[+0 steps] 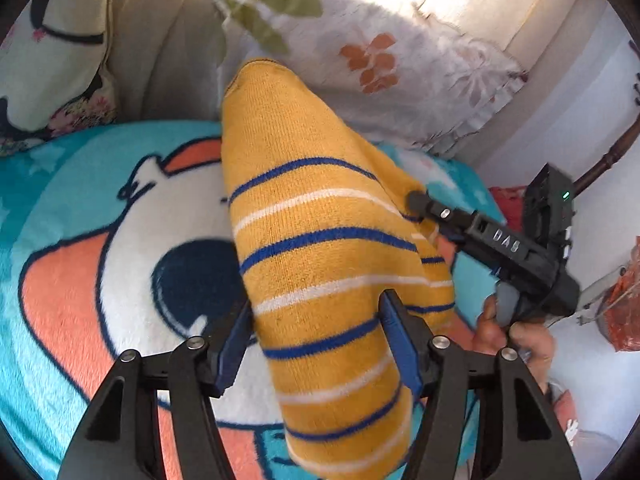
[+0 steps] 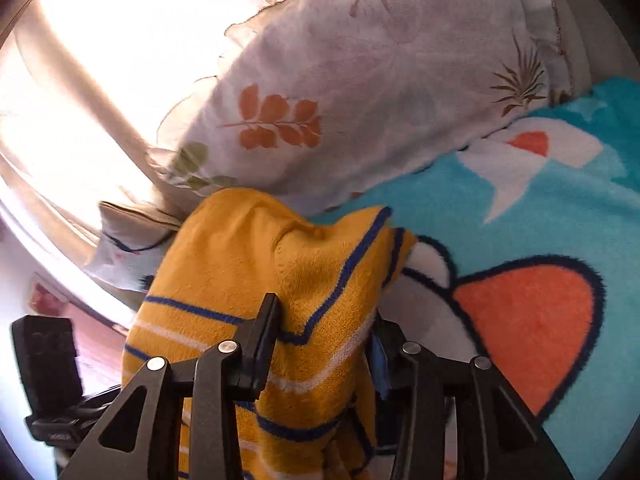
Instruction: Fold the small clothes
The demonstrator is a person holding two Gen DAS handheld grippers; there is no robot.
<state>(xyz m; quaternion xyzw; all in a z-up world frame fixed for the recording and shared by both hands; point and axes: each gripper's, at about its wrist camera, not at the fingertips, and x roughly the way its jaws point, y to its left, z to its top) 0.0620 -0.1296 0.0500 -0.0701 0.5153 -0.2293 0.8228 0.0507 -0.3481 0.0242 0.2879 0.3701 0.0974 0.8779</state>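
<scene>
A small yellow knit garment [image 1: 320, 240] with blue and white stripes is held up over the turquoise cartoon blanket [image 1: 100, 260]. My left gripper [image 1: 316, 344] has its jaws on either side of the garment's lower part and grips it. My right gripper [image 1: 416, 200] comes in from the right and pinches the garment's right edge. In the right wrist view the garment [image 2: 256, 280] bunches between the right gripper's [image 2: 324, 332] jaws, and its top flops over the fingers [image 2: 264, 332]. The left gripper's body [image 2: 48, 364] shows at the lower left.
A floral pillow [image 1: 380, 60] lies behind the garment, against a beige backrest [image 1: 168, 60]. A second patterned cushion [image 1: 52, 52] sits at the back left. The blanket [image 2: 540, 240] covers the surface below. A red item [image 1: 624, 312] is off the right edge.
</scene>
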